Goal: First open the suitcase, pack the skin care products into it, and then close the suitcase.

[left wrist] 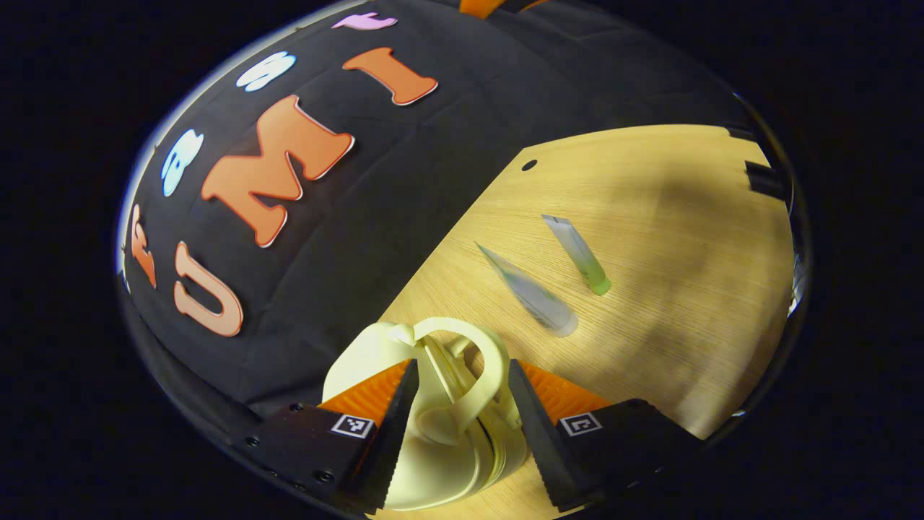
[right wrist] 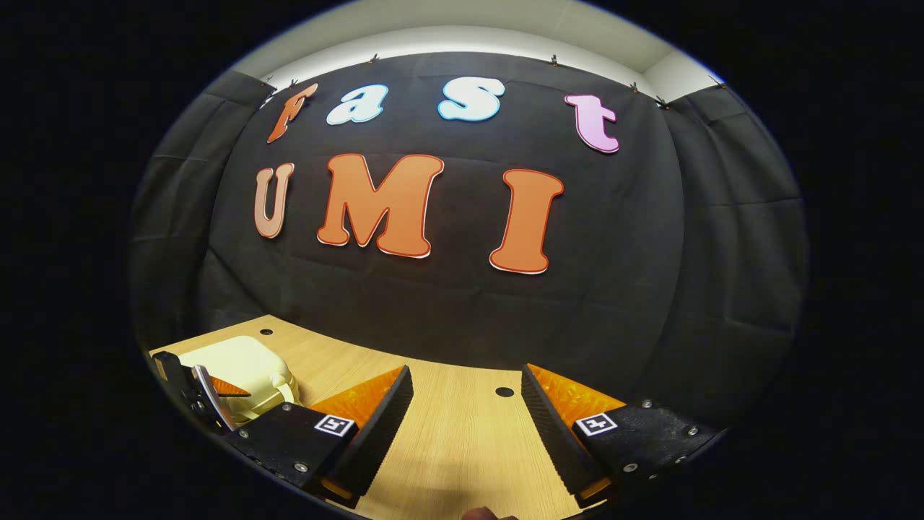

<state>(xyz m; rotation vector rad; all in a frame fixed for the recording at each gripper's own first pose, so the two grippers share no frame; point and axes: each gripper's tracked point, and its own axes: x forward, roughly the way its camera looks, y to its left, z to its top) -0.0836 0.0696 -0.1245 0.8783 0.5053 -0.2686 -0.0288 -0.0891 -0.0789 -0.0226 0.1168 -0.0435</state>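
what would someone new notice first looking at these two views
In the left gripper view, the pale yellow suitcase sits between the open fingers of the left gripper, handle toward the camera. Beyond it two tubes lie apart on the wooden table. In the right gripper view, the right gripper hangs open over bare tabletop.

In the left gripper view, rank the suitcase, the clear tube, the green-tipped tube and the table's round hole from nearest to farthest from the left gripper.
1. Suitcase, its handle between the left gripper's fingers.
2. Clear tube, just ahead on the table.
3. Green-tipped tube, beyond it, rightward.
4. Round hole, by the far edge.
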